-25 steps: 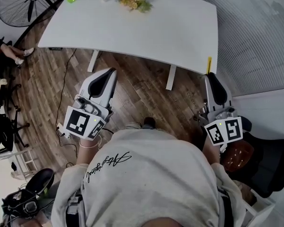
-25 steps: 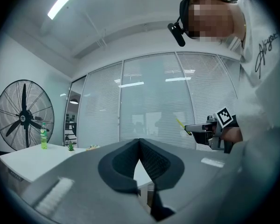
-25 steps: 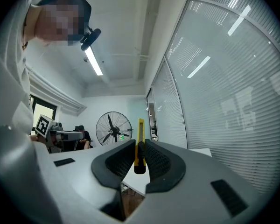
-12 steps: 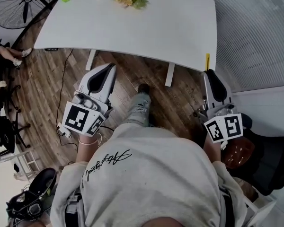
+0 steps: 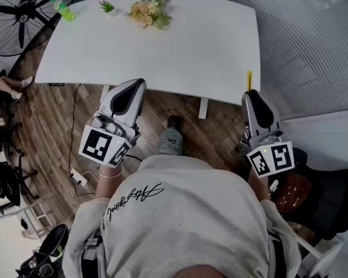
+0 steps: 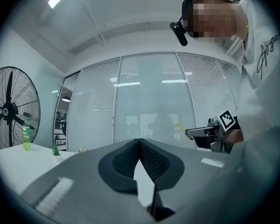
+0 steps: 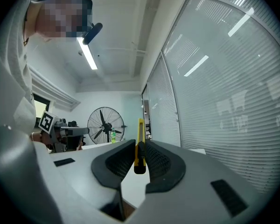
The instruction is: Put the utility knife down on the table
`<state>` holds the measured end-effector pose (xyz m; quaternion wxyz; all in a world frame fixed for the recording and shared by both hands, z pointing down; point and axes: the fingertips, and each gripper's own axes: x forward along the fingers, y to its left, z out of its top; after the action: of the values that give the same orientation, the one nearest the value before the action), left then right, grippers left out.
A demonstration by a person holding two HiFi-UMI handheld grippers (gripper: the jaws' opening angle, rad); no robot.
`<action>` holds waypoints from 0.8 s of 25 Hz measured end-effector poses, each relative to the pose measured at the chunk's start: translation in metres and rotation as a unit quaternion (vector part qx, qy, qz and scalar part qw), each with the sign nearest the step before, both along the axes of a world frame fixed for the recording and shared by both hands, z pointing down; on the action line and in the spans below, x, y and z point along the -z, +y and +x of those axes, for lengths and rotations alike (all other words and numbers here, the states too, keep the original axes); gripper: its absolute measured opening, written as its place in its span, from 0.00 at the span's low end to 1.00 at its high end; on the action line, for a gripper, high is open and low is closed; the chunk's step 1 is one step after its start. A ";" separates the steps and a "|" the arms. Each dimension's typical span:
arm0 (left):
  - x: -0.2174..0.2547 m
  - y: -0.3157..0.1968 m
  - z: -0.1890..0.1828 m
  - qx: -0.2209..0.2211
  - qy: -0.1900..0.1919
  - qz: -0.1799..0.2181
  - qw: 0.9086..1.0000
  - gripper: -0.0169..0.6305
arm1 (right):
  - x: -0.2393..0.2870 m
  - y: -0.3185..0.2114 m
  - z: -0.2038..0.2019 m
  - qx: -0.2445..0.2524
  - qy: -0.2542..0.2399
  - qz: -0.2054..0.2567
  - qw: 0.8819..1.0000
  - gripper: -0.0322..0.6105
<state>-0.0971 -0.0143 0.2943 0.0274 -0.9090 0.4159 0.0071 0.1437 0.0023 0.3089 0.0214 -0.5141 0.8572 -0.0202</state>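
You're clamping the yellow utility knife (image 7: 140, 144) in the right gripper (image 5: 250, 95), at the near right edge of the table (image 5: 185, 45); the left gripper (image 5: 138, 84) is sitting clenched, empty.

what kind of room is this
Most likely an office or meeting room: a large white table, glass partition walls covered with blinds, and a pedestal fan standing beside the table.

Pale grey tee (image 5: 185, 213), black script on the left chest, faded jeans (image 5: 169, 142). Left gripper (image 5: 137, 83) and right gripper (image 5: 250, 92): whitish-grey shells, black pads, square-marker cubes.
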 end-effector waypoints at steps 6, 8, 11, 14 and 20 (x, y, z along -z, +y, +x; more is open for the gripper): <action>-0.002 -0.052 0.001 -0.010 0.003 -0.004 1.000 0.02 | -0.001 -0.046 -0.004 -0.007 -0.001 -0.004 1.000 0.15; -0.002 -0.069 0.003 -0.015 0.003 -0.005 1.000 0.02 | -0.001 -0.060 -0.003 -0.010 -0.002 -0.006 1.000 0.15; -0.001 -0.095 0.006 -0.025 0.003 -0.008 1.000 0.02 | 0.000 -0.083 -0.003 -0.017 -0.002 -0.009 1.000 0.15; -0.003 -0.118 0.005 -0.033 0.003 -0.011 0.999 0.02 | -0.003 -0.103 -0.004 -0.025 -0.004 -0.014 1.000 0.15; -0.001 -0.163 0.007 -0.049 0.004 -0.011 0.999 0.02 | -0.004 -0.138 -0.003 -0.041 -0.008 -0.017 0.999 0.15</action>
<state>-0.0905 -0.1777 0.2956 0.0156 -0.9283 0.3713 0.0079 0.1406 -0.1354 0.3132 0.0205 -0.5493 0.8345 -0.0386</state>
